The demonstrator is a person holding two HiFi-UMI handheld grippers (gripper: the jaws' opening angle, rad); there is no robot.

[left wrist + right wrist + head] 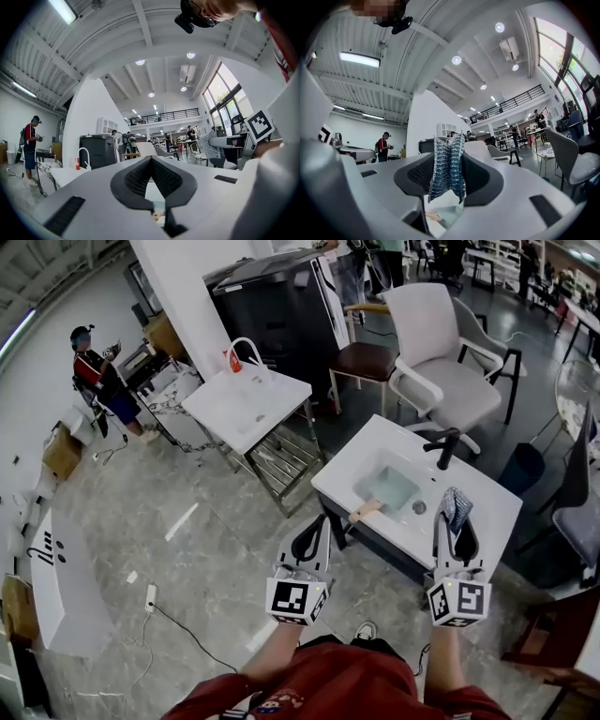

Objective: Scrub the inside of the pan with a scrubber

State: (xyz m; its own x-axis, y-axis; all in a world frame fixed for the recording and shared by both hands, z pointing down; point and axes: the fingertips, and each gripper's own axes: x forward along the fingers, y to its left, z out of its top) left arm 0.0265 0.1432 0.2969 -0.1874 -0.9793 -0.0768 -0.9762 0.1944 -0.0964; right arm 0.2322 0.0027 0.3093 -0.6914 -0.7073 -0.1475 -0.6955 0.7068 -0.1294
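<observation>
A pale teal pan (387, 488) with a wooden handle (366, 512) lies in the basin of a white sink (342, 476) in front of me. My left gripper (318, 524) hovers over the sink's near left edge, just by the handle, with its jaws shut and nothing between them (151, 159). My right gripper (454, 512) hangs over the sink's near right side, shut on a blue-silver mesh scrubber (457, 504) that sticks up past its jaws (447, 168). Neither gripper touches the pan.
A black faucet (444, 446) stands at the sink's far rim. A second white sink table (246, 399) with a red bottle (234, 359) is to the left, a black cabinet (281, 306) behind it. A white chair (436, 367), a wooden stool (366, 360) and a person (97, 379) stand farther off.
</observation>
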